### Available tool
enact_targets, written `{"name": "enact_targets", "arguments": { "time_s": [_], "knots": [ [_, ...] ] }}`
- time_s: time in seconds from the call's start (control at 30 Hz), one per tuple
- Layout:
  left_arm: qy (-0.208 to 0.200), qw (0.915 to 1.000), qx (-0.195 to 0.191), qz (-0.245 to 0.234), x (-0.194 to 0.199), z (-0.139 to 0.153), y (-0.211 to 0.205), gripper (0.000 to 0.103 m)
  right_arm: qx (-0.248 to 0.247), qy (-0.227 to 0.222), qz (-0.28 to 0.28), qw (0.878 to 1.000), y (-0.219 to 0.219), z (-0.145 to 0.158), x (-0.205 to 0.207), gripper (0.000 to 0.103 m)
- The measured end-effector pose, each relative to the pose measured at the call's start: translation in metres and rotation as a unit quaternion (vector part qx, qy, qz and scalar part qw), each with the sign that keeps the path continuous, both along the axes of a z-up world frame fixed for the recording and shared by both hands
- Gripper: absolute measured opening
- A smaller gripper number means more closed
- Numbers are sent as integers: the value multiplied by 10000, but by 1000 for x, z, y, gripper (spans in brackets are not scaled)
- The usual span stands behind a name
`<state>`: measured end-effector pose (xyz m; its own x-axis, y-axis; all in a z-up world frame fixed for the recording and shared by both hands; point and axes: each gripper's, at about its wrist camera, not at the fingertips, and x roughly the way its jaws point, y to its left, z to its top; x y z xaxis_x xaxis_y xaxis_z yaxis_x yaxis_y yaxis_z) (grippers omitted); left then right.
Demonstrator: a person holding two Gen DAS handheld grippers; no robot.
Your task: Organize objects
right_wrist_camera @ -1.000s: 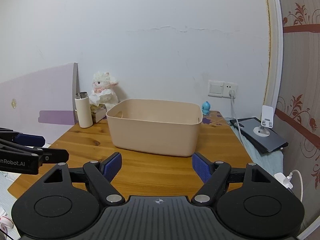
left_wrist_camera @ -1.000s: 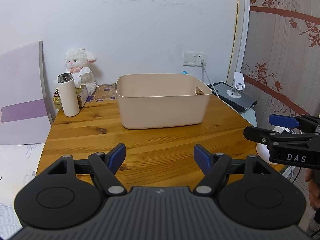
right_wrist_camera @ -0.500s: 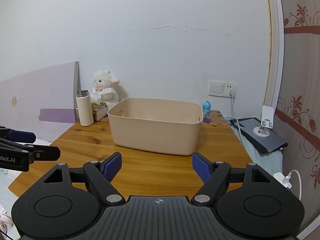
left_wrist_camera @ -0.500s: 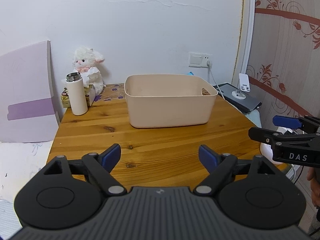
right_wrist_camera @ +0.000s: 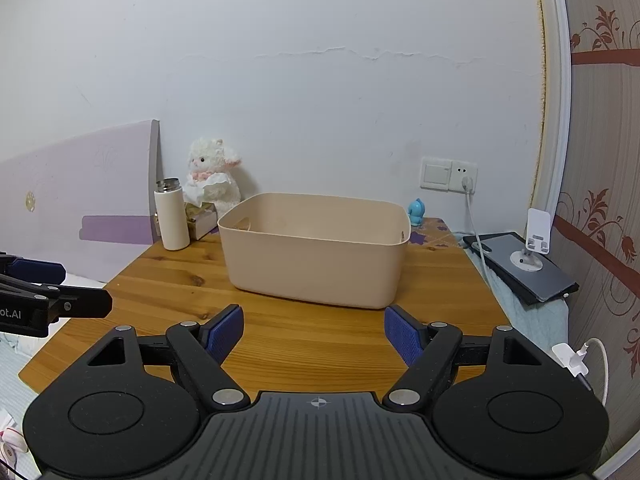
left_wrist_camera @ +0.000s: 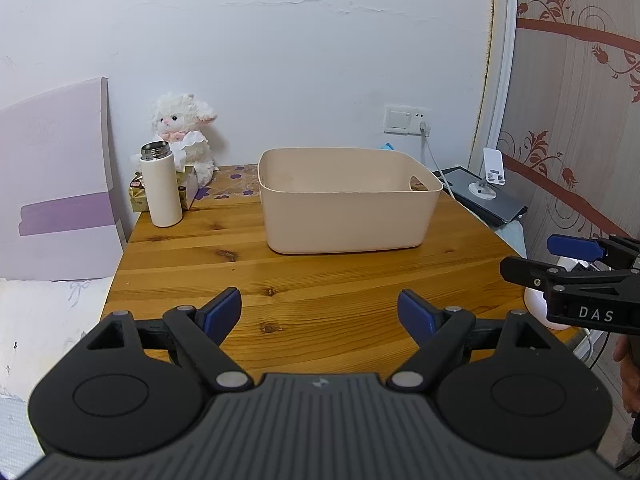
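A beige plastic bin (left_wrist_camera: 348, 204) stands on the wooden table (left_wrist_camera: 304, 280), also in the right wrist view (right_wrist_camera: 316, 256). At the back left stand a white thermos (left_wrist_camera: 161, 184), a white plush lamb (left_wrist_camera: 184, 132) and a tissue box (left_wrist_camera: 188, 188). A small blue figure (right_wrist_camera: 417, 211) stands behind the bin's right corner. My left gripper (left_wrist_camera: 320, 314) is open and empty above the table's near edge. My right gripper (right_wrist_camera: 314, 334) is open and empty, level with it on the right; it also shows in the left wrist view (left_wrist_camera: 560, 264).
A lilac board (left_wrist_camera: 56, 196) leans left of the table. A dark tablet with a white phone stand (right_wrist_camera: 528, 268) lies on the right side. A wall socket with a cable (right_wrist_camera: 464, 176) is behind. A white charger (right_wrist_camera: 572, 360) hangs at the right.
Both grippers have drawn back from the bin, the left more so; the bin, thermos and lamb look smaller and farther. Both stay open.
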<state>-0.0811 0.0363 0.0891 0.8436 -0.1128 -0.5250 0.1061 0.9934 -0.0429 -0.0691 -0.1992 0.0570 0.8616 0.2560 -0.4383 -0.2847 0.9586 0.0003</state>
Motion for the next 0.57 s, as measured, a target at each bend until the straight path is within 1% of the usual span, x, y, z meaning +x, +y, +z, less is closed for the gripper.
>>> {"name": "enact_targets", "arguments": {
  "time_s": [0.57],
  "knots": [
    [92,10000,26,-15,10,-4,0,86,-21,102,-11,9999,-1,-4,7,79]
  ]
}}
